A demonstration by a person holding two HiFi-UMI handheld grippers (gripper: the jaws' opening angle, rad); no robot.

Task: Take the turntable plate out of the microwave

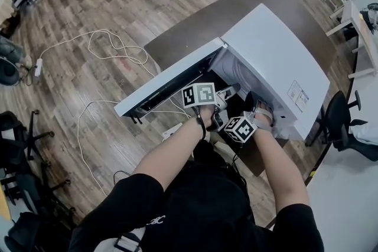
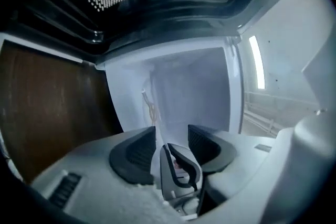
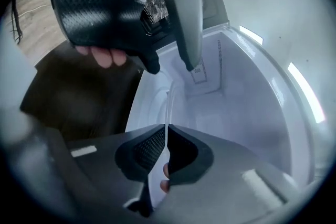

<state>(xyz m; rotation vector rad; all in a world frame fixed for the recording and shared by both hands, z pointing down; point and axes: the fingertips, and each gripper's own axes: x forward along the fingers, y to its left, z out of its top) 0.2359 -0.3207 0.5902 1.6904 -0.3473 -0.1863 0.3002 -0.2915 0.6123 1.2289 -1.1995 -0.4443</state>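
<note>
**Plate gripped at the microwave mouth, not yet out**

The door (image 1: 162, 88) hangs open, and both tongs are at the opening of the microwave (image 1: 277, 56). My right gripper (image 3: 166, 140) is clamped on the rim of the glass plate (image 3: 167, 105). I see the plate edge-on, the rest reaching back into the white cavity. The left gripper (image 2: 170, 139) has its jaws spread wide and holds nothing (it sits just beside the right one). Step in hand, I judge: drawing the plate out. The next move calls for a slow, level pull, with the left closing on the rim to steady the thin, slippery glass.
</note>
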